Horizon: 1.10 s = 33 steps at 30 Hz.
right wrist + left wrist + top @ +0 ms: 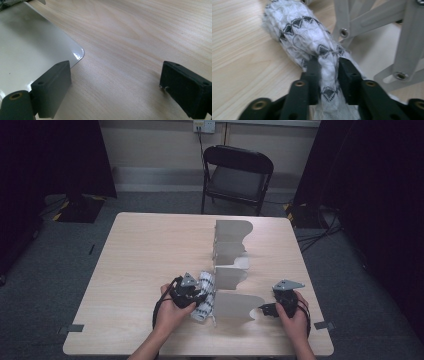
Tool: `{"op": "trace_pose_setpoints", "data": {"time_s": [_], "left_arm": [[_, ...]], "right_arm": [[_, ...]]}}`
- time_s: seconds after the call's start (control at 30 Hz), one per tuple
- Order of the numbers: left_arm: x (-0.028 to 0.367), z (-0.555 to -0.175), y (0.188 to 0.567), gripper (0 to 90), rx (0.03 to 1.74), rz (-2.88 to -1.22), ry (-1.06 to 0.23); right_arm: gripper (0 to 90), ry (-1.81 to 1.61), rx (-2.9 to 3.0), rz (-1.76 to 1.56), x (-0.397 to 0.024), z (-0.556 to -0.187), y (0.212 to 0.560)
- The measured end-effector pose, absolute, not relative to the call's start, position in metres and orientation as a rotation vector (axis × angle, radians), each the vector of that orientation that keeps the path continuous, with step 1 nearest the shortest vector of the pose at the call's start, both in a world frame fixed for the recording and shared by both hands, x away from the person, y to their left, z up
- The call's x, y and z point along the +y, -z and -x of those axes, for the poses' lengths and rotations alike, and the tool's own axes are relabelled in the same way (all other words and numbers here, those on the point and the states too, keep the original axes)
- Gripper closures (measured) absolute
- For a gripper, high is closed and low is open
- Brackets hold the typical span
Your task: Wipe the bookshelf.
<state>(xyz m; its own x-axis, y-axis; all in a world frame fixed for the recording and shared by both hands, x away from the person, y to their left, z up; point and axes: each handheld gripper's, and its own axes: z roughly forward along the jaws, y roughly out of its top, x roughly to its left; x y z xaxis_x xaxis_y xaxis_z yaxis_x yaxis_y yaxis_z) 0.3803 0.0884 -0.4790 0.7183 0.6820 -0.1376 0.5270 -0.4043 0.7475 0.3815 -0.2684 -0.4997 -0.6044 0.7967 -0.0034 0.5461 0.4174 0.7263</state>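
Both forearms reach in over the near edge. The left gripper (192,296), cupped in the left hand (170,312), has its jaws pinched close on what it holds. The right gripper (264,309), low in the right hand (294,316), points leftward, jaws spread wide.

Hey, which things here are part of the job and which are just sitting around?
In the job:
- rolled white patterned cloth, between the left claw pads
- grey folding divider rack
- right claw, open, beside the rack's near panel

Lying about:
- black folding chair behind the table
- wall socket
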Motion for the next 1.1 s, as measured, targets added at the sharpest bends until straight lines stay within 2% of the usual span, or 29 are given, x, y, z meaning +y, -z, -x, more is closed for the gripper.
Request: {"op": "trace_pose_setpoints", "data": {"time_s": [0.13,0.3,0.57,0.87,1.1], "left_arm": [[0.096,-0.385,0.467,58.8,0.916,-2.075,-0.293],[0.097,-0.397,0.455,54.2,0.917,-2.053,-0.363],[0.081,-0.406,0.486,53.7,0.904,-2.131,-0.341],[0.076,-0.403,0.488,78.8,0.943,-2.139,-0.281],[0.079,-0.402,0.476,82.2,1.016,-2.097,-0.198]], "right_arm": [[9.1,-1.000,2.329,-1.154,-0.268,-0.382,0.500],[9.1,-1.000,2.329,-1.154,-0.268,-0.381,0.500],[9.1,-1.001,2.329,-1.155,-0.268,-0.381,0.500],[9.1,-1.000,2.329,-1.154,-0.268,-0.381,0.500],[9.1,-1.000,2.329,-1.154,-0.268,-0.382,0.500]]}}
